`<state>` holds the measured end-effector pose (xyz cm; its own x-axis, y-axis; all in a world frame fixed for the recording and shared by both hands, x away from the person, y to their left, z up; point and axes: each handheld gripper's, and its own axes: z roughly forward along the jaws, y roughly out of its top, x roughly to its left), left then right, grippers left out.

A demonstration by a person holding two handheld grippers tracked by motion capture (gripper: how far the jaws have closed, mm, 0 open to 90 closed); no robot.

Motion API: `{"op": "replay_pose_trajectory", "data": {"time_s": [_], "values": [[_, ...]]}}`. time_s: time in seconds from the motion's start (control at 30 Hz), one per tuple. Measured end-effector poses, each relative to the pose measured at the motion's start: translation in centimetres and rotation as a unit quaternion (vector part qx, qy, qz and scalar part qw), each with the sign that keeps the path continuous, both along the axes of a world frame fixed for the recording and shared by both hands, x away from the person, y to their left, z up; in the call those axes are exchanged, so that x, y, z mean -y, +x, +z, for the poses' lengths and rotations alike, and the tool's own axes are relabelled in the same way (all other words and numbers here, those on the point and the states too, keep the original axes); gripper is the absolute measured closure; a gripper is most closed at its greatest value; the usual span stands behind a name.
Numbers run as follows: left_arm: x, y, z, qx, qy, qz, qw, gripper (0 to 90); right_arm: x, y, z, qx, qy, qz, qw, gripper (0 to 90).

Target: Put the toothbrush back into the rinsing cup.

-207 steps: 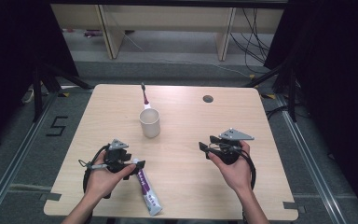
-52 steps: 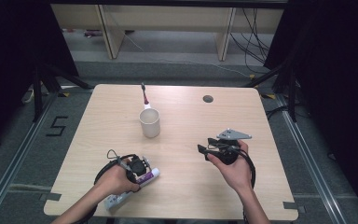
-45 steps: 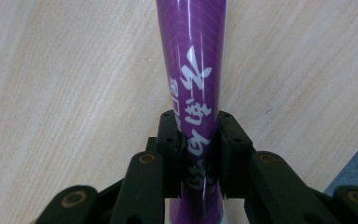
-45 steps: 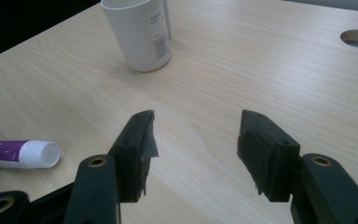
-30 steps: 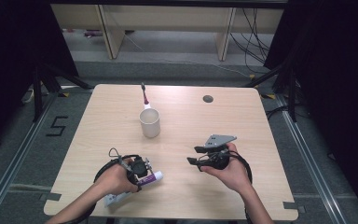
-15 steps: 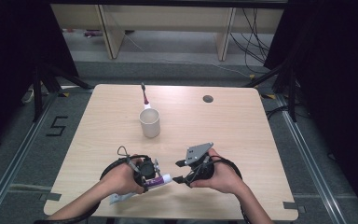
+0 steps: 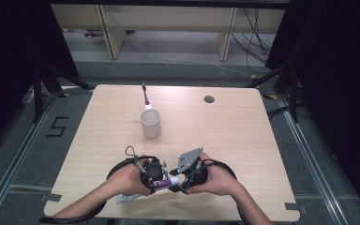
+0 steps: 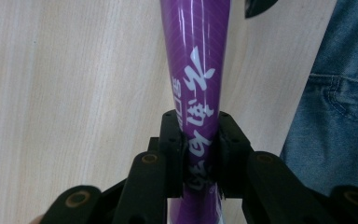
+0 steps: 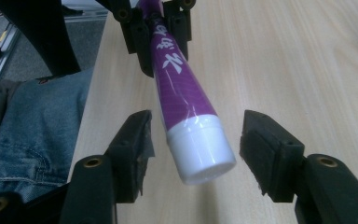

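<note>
Toothpaste tube (image 9: 182, 88), purple with a white cap (image 9: 200, 149), is what we see being worked near the front edge of the bench (image 7: 243, 136). We have the left hand-held gripper (image 8: 196, 140) clenched on the tube's purple body, jaws pinching both sides of the printed white lettering in the left gripper view. In the high view the left hand-held gripper (image 7: 153, 172) sits just beside the right one, tube (image 7: 161, 183) running between them, held above the wood rather than lying on it.

We see the right hand-held gripper (image 9: 193, 140) released: its two black jaws stand wide on either side of the white cap, a clear gap on each side, no pad touching. Its jaws have just been closing a little, with the cap between them but not gripped. In the high view the right hand-held gripper (image 7: 190, 171) shows its grey plate on top.

Farther up the bench we note a white cup (image 7: 150, 123), upright, well apart from both hands. Just behind it lies a toothbrush (image 7: 145, 95), thin with a dark handle. A small round hole (image 7: 209, 99) sits in the benchtop toward the far right. Blue jeans (image 9: 32, 121) show below the bench edge in the right gripper view.
</note>
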<state>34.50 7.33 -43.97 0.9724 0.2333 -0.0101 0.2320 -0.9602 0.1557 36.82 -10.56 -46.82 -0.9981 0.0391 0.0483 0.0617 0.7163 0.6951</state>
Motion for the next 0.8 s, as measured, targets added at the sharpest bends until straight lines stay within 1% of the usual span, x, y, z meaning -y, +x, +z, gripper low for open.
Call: {"op": "replay_pose_trajectory", "data": {"time_s": [0.03, 0.07, 0.1, 0.13, 0.17, 0.2, 0.23, 0.27, 0.3, 0.33, 0.4, 0.43, 0.47, 0.5, 0.53, 0.57, 0.6, 0.7, 0.73, 0.77, 0.8], "values": [[0.04, -0.06, 0.00, -0.003, 0.001, 0.003, 1.0000, 75.2, 0.06, -0.26, 0.03, -0.014, -0.008, -0.014, 0.9998, 45.3], [0.09, 0.04, 0.05, 0.001, 0.003, -0.003, 1.0000, 75.3, -0.04, -0.01, -0.07, -0.004, -0.003, 0.000, 1.0000, 45.7], [0.09, 0.04, 0.05, 0.001, 0.003, -0.003, 1.0000, 75.2, -0.04, -0.01, -0.07, -0.004, -0.003, 0.000, 1.0000, 45.7], [0.16, 0.02, 0.06, 0.002, 0.002, -0.001, 1.0000, 75.3, -0.15, 0.10, -0.13, 0.004, 0.000, 0.004, 1.0000, 47.5], [0.19, 0.05, 0.09, 0.002, 0.003, -0.003, 1.0000, 75.2, -0.19, 0.07, -0.19, -0.004, 0.001, 0.004, 1.0000, 48.2], [0.22, 0.04, 0.11, 0.000, 0.003, -0.001, 1.0000, 75.2, -0.21, 0.11, -0.21, -0.006, 0.001, 0.006, 1.0000, 48.7], [0.26, 0.09, 0.16, 0.002, 0.004, -0.005, 1.0000, 75.2, -0.25, 0.10, -0.24, -0.005, 0.001, 0.006, 1.0000, 49.0], [0.29, 0.11, 0.21, 0.003, 0.005, -0.005, 1.0000, 75.3, -0.26, 0.14, -0.23, 0.002, 0.001, 0.007, 1.0000, 49.4], [0.33, 0.11, 0.25, 0.003, 0.005, -0.005, 1.0000, 75.2, -0.28, 0.13, -0.25, 0.000, 0.001, 0.007, 1.0000, 49.7], [0.36, 0.12, 0.28, 0.003, 0.006, -0.006, 1.0000, 75.3, -0.32, 0.08, -0.30, -0.009, 0.000, 0.008, 0.9999, 50.0], [0.37, 0.05, 0.24, 0.001, 0.003, -0.003, 1.0000, 75.3, -0.32, 0.07, -0.31, -0.011, 0.000, 0.008, 0.9999, 50.4], [0.41, 0.09, 0.30, 0.004, 0.004, -0.007, 1.0000, 75.3, -0.32, 0.07, -0.35, -0.010, 0.000, 0.009, 0.9999, 51.8], [0.42, 0.07, 0.34, 0.002, 0.004, -0.008, 1.0000, 75.3, -0.22, -0.22, -0.30, -0.024, -0.006, -0.006, 0.9997, 52.2], [0.44, 0.07, 0.36, 0.002, 0.006, -0.010, 0.9999, 75.3, -0.21, -0.19, -0.32, -0.023, -0.005, -0.004, 0.9997, 52.6], [0.46, 0.07, 0.37, 0.002, 0.007, -0.011, 0.9999, 75.3, -0.25, -0.07, -0.37, -0.017, 0.000, 0.002, 0.9999, 52.9], [0.47, 0.07, 0.36, 0.002, 0.008, -0.011, 0.9999, 75.3, -0.26, -0.07, -0.38, -0.018, 0.000, 0.003, 0.9998, 53.1], [0.49, 0.07, 0.36, 0.001, 0.010, -0.013, 0.9999, 75.3, -0.29, 0.01, -0.40, -0.011, 0.001, 0.009, 0.9999, 53.3], [0.50, 0.06, 0.39, -0.001, 0.010, -0.011, 0.9999, 75.2, -0.29, -0.01, -0.38, -0.009, 0.002, 0.008, 0.9999, 53.6], [0.50, 0.07, 0.41, -0.001, 0.011, -0.011, 0.9999, 75.2, -0.22, -0.28, -0.33, -0.026, -0.005, -0.006, 0.9996, 53.7], [0.52, 0.06, 0.45, 0.000, 0.010, -0.012, 0.9999, 75.3, -0.26, -0.05, -0.39, -0.015, 0.001, 0.007, 0.9999, 54.3], [0.52, 0.06, 0.45, 0.000, 0.010, -0.012, 0.9999, 75.3, -0.28, 0.00, -0.41, -0.011, 0.002, 0.010, 0.9999, 54.4]]}}
